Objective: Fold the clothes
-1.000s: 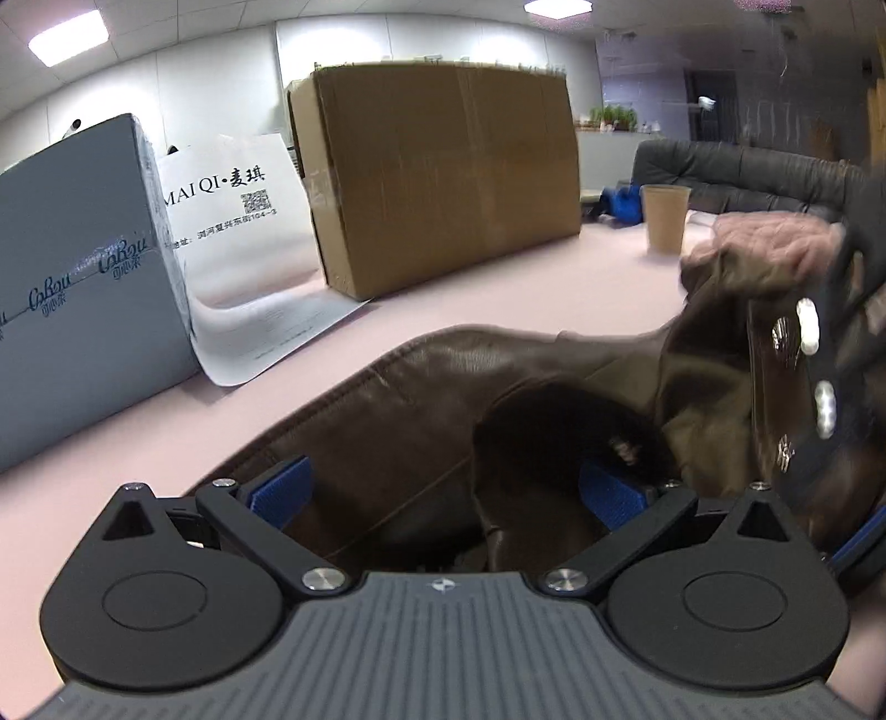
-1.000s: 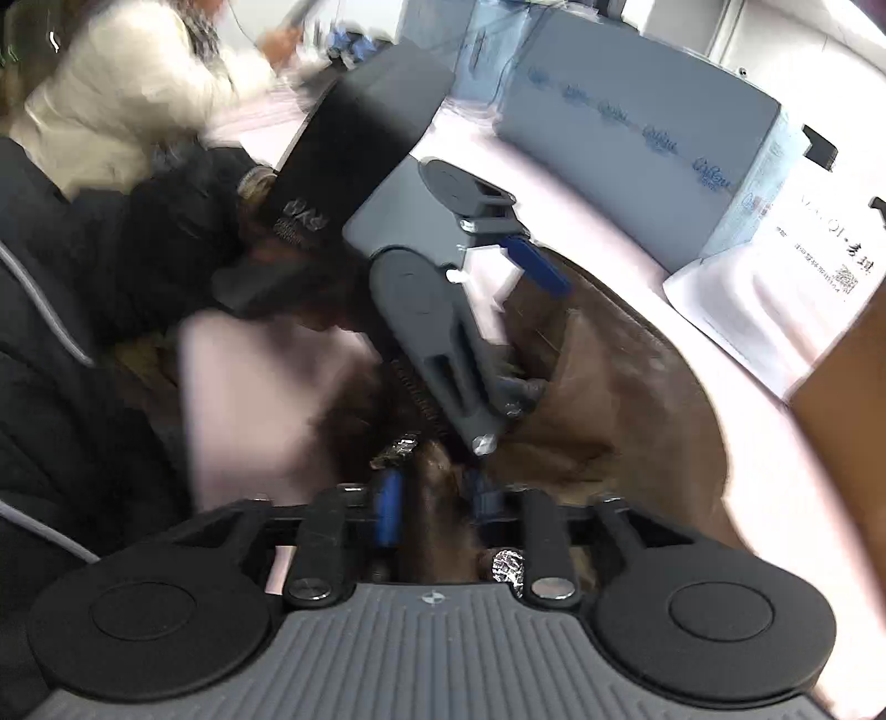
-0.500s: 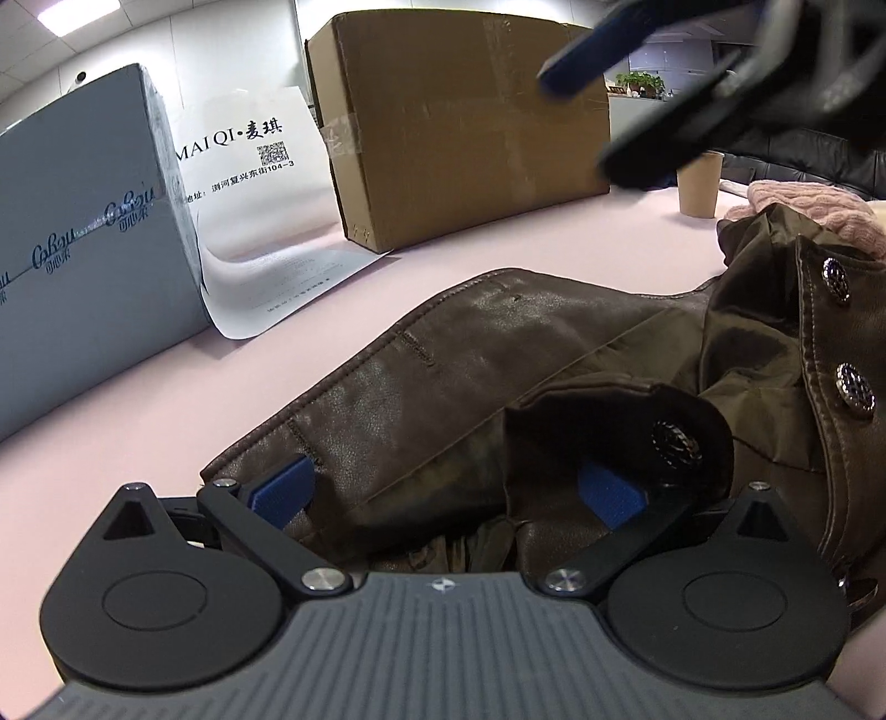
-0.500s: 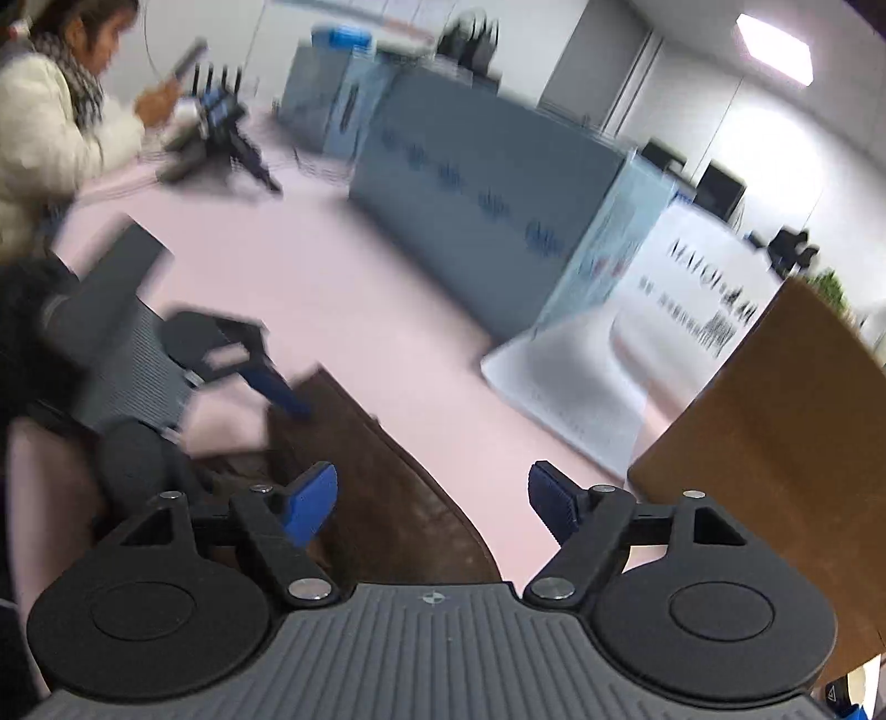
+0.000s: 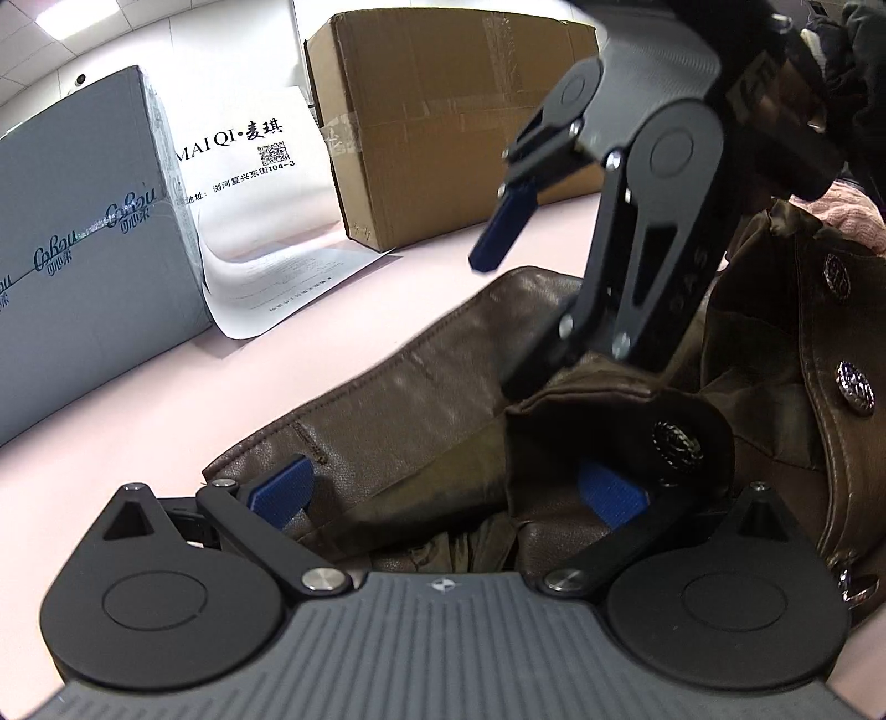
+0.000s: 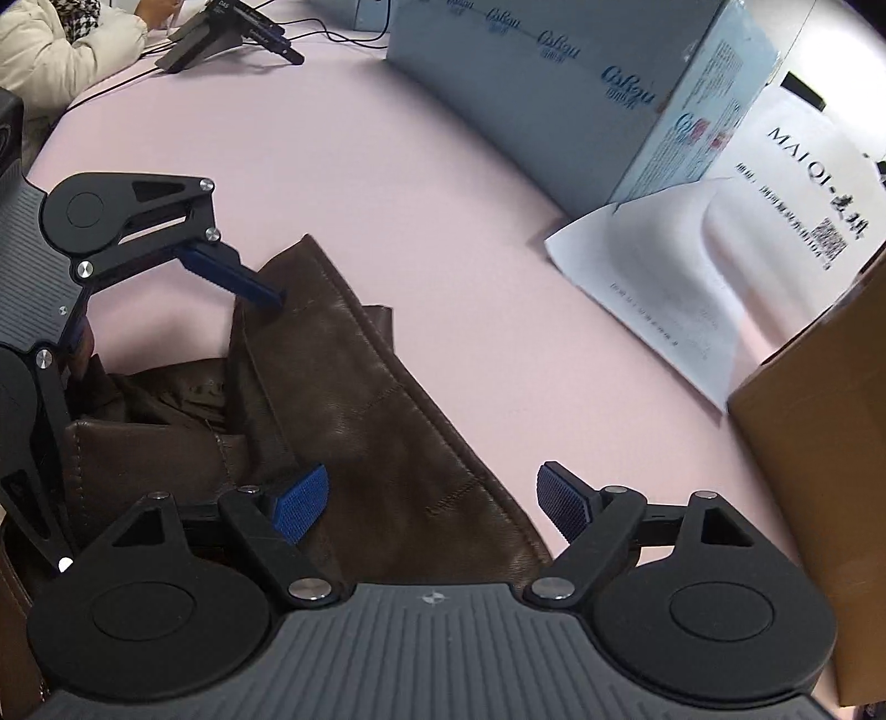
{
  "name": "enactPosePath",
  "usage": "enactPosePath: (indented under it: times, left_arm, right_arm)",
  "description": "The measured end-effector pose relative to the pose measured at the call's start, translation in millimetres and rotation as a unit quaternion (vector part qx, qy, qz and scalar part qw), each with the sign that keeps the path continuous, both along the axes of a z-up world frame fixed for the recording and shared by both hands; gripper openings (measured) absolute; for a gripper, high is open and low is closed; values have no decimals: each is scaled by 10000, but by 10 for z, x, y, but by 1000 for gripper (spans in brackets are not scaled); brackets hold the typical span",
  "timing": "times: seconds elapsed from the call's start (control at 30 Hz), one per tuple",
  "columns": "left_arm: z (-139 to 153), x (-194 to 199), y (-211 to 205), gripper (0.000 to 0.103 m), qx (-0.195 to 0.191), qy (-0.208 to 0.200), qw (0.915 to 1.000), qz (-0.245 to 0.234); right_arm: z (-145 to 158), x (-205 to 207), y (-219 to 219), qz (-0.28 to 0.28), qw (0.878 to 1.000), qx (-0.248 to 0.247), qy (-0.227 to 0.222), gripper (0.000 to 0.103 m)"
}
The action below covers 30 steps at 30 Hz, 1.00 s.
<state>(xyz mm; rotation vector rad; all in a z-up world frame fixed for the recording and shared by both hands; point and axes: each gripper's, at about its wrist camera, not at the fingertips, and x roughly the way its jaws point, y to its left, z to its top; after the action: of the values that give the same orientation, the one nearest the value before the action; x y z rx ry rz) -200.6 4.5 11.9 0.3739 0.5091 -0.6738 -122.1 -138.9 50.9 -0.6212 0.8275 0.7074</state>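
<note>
Your left tongs (image 5: 446, 490) sit spread wide, low over the brown leather jacket (image 5: 398, 399), one blue pad (image 5: 282, 487) on a flat panel, the other (image 5: 609, 493) tucked under a raised fold beside a metal snap (image 5: 675, 443); nothing is pinched between them. The jacket lies crumpled on the pink bench (image 5: 138, 415), near edge at your side, with more snaps along its right flap. Behind it, left to right: a grey-blue carton (image 5: 83, 232), a white printed sheet (image 5: 260, 210) leaning on it, and a brown cardboard box (image 5: 443, 111). Your right tongs (image 6: 432, 501) are likewise released, jaws apart, straddling the jacket's outer hem, with one pad over leather and the other over bare bench. In the left wrist view they hang above the jacket. A person in a cream coat (image 6: 61, 44) sits at the far left corner.
</note>
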Motion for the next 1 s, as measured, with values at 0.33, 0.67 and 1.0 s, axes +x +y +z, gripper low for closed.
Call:
enactPosePath:
  times: [0.33,0.67,1.0]
  left_arm:
    - [-3,18,1,103,-3,23,10000,16]
    - [-11,22,4,103,-14,18,10000,20]
    - [45,208,163,103,-173,252,9964,793]
  right_arm:
    - [-61,15,-107,-112,9964,691,480,2]
    - [-13,-113,-148,-282,9961,834,-61,0]
    - [121,60,-346,-683,9957,622,-98,74]
